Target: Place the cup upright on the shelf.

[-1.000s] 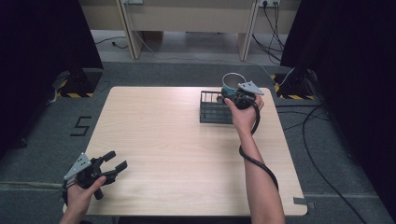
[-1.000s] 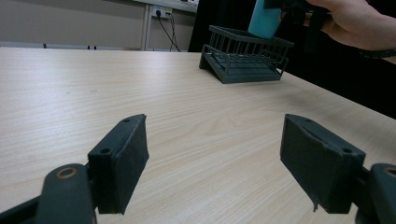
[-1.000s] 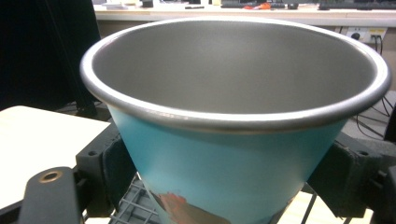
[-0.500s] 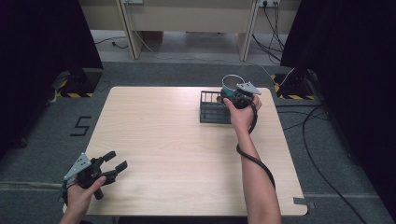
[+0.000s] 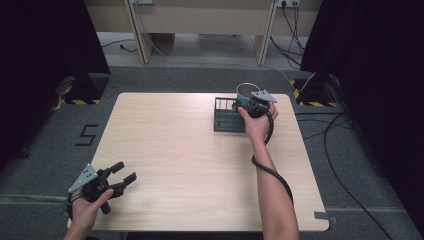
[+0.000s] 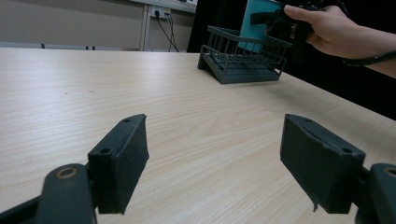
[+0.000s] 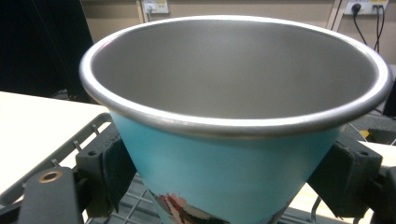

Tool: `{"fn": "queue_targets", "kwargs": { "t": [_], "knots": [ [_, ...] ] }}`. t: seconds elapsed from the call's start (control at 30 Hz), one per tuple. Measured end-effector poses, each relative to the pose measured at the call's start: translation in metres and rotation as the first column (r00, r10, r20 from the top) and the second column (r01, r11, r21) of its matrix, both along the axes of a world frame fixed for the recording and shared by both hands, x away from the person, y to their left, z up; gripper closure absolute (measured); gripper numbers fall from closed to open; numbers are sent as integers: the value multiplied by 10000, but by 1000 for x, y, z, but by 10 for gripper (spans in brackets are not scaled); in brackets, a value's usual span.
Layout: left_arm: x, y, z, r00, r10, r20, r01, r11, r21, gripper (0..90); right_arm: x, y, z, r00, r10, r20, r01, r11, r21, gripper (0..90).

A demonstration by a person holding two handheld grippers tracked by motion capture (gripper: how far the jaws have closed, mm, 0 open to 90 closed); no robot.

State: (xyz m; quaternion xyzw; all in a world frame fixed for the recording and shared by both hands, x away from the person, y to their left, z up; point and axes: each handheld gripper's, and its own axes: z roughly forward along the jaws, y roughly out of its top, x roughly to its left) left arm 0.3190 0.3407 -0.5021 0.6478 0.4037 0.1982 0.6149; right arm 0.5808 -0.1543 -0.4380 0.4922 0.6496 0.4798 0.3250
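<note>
right gripper (image 5: 248, 102) clamps a teal cup (image 5: 245, 93) over the wire basket (image 5: 227, 116) near the table's (image 5: 190, 165) far right corner; left gripper (image 5: 122, 179) rests wide open at the near left corner.

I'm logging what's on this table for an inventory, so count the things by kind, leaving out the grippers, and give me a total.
Teal metal cup with a silver rim, held between the right gripper's pads over the rack: 1
Dark grey wire dish rack at the table's far right: 1
Total: 2
</note>
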Motion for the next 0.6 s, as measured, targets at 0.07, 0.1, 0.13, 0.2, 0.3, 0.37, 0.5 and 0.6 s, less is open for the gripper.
{"fn": "queue_targets", "kwargs": {
  "t": [0.07,0.1,0.13,0.2,0.3,0.37,0.5,0.6],
  "knots": [
    [0,0,0,10000,-2,3,2,10000,-2,227,1,0,-2,10000,-24,-56,24,10000,-14,181],
    [0,0,0,10000,-2,3,2,10000,-2,227,1,0,-2,10000,-24,-56,24,10000,-14,181],
    [0,0,0,10000,-7,0,7,10000,4,227,1,-1,-3,9999,-34,-111,34,10000,-7,181],
    [0,0,0,10000,-13,-3,13,10000,20,227,1,-1,-4,9999,-64,-152,64,10000,15,181],
    [0,0,0,10000,-28,-5,28,10000,26,227,1,-1,-5,9998,-51,-172,52,10000,60,181],
    [0,0,0,10000,-29,-10,29,10000,30,227,2,-1,-6,9998,-65,-171,65,10000,12,180],
    [0,0,0,10000,-23,-7,23,10000,2,227,2,0,-8,9997,-73,-238,72,10000,-50,180],
    [0,0,0,10000,-27,-7,27,10000,6,227,2,-1,-10,9996,-95,-283,94,9999,-46,180]
  ]
}}
